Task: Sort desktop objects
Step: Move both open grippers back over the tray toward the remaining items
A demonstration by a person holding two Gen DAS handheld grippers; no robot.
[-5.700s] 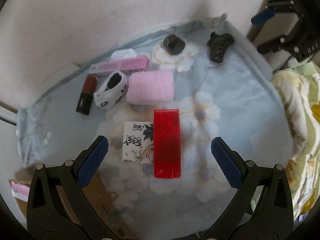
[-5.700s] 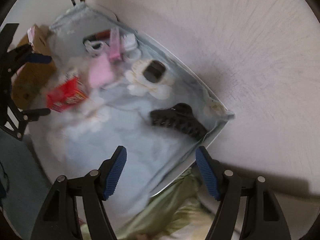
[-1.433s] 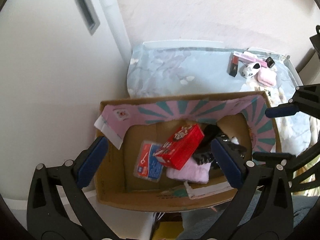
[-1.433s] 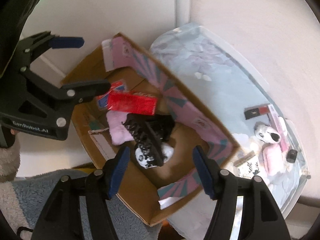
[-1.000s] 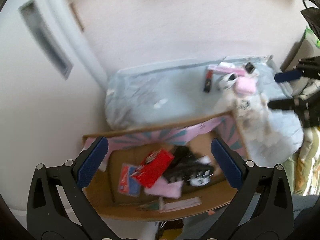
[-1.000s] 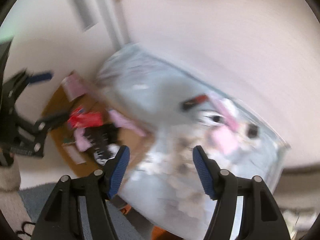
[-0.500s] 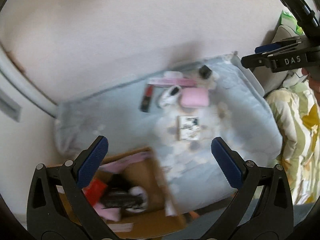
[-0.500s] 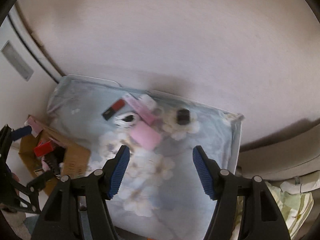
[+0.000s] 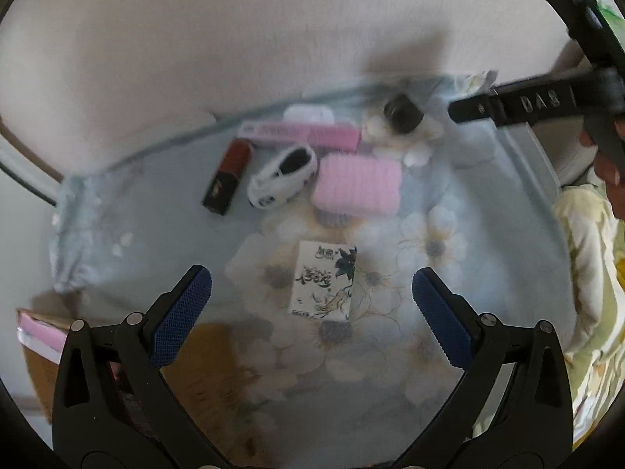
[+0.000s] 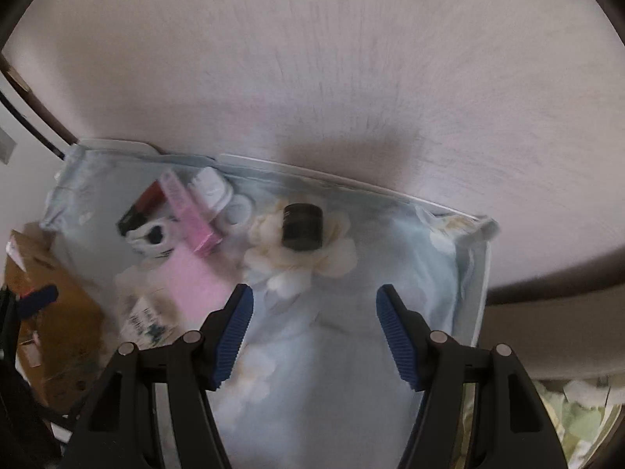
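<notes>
Your left gripper [image 9: 310, 287] and right gripper [image 10: 314, 314] hung released, fingers gripping nothing, with the small dark cylindrical jar [image 10: 302, 226] upper centre on the floral-clothed table [image 10: 351, 351].

The table cover [image 9: 488, 211] looks like thin cloth, pale blue with a soft matt flower print, bunched a bit at the left edge. The pink pad [image 9: 357, 185] in the middle of the left wrist frame is fluffy and ribbed, like plush. Next to it the white shoe-shaped thing [image 9: 283, 181] is smooth and a little shiny, probably plastic. The long pink box [image 9: 300, 133] and the black-and-red box [image 9: 227, 181] seem like glossy card. The printed packet [image 9: 324, 279] has a slick wrapper. The dark jar [image 10: 302, 226] is glossy. The box [image 10: 50, 332] at lower left is plain rough cardboard. The wall [image 10: 312, 58] is matt and grainy. Gripper pads [image 10: 236, 330] are ridged blue rubber on matt black plastic.
</notes>
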